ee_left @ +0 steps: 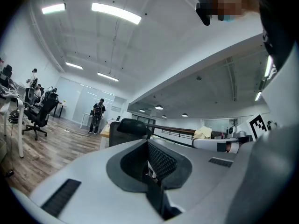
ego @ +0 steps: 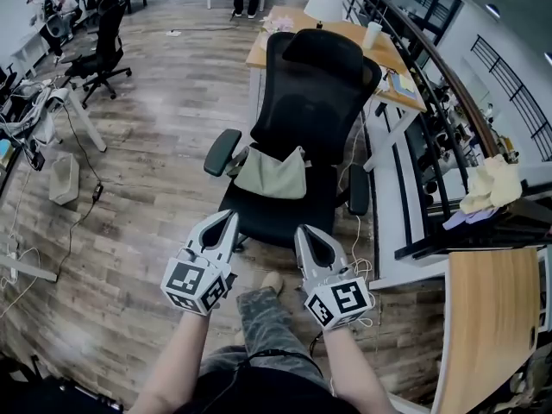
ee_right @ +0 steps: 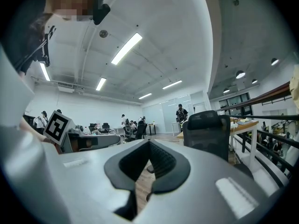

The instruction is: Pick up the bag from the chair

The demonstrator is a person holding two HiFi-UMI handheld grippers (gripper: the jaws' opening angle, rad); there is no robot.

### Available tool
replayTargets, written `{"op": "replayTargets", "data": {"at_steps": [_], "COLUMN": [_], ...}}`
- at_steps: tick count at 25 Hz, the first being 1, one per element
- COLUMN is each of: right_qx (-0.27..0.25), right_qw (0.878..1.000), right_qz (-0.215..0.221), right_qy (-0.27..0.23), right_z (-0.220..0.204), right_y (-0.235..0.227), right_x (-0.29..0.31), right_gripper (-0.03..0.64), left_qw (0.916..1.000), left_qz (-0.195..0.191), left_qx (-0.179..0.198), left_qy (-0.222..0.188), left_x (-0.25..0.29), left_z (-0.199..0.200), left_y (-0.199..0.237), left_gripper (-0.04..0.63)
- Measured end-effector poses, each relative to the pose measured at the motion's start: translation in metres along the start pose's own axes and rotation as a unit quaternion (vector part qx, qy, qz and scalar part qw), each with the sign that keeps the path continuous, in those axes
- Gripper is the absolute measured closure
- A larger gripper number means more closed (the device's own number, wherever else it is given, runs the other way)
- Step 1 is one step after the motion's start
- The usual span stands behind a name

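A flat olive-beige bag [ego: 272, 174] lies on the seat of a black office chair [ego: 316, 84], leaning against its backrest, in the head view. My left gripper [ego: 231, 216] is shut and empty, its tip just short of the seat's front edge. Beside it, my right gripper [ego: 302, 231] is also shut and empty, a little nearer to me. Both point up and forward at the chair. The bag is hidden in both gripper views. The chair's headrest [ee_left: 133, 125] rises above the shut left gripper [ee_left: 145, 142], and the chair's back [ee_right: 208, 130] stands right of the shut right gripper [ee_right: 150, 142].
Behind the chair is a wooden desk [ego: 354, 34] with a white lamp [ego: 325, 3]. A white desk [ego: 399, 198] and a railing [ego: 448, 76] run along the right, with a wooden tabletop [ego: 488, 317] at lower right. Another black chair [ego: 103, 46] stands far left. Cables lie on the floor.
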State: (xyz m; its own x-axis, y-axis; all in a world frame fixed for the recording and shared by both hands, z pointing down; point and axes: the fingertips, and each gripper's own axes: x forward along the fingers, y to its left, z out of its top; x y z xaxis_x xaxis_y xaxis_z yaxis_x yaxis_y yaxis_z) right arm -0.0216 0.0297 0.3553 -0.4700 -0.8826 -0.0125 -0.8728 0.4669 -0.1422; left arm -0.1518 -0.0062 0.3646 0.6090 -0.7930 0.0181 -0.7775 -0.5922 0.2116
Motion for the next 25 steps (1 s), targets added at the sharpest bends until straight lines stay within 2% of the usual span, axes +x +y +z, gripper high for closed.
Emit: {"op": "replayTargets", "data": {"at_steps": [5, 16, 25], "right_qx": [-0.004, 0.003, 0.024], "right_qw": [1.0, 0.999, 0.999], "right_qz": [0.005, 0.007, 0.012], "right_qy": [0.005, 0.032, 0.046], "right_z": [-0.003, -0.021, -0.039], "right_y": [-0.021, -0.081, -0.119], "right_x": [0.026, 0.083, 0.119], "right_gripper": [0.609, 0.609, 0.609], "left_qw": [0.9999, 0.9994, 0.9988], "left_qz": [-0.007, -0.015, -0.006], "left_qx": [-0.009, -0.022, -0.027], "left_qy": [-0.002, 0.023, 0.041], "left_x": [0.034, 0.116, 0.165], "left_z": [-0.002, -0.026, -0.045], "left_y": [0.012, 0.037, 0.057], "left_gripper": [0.598, 0.598, 0.598]}}
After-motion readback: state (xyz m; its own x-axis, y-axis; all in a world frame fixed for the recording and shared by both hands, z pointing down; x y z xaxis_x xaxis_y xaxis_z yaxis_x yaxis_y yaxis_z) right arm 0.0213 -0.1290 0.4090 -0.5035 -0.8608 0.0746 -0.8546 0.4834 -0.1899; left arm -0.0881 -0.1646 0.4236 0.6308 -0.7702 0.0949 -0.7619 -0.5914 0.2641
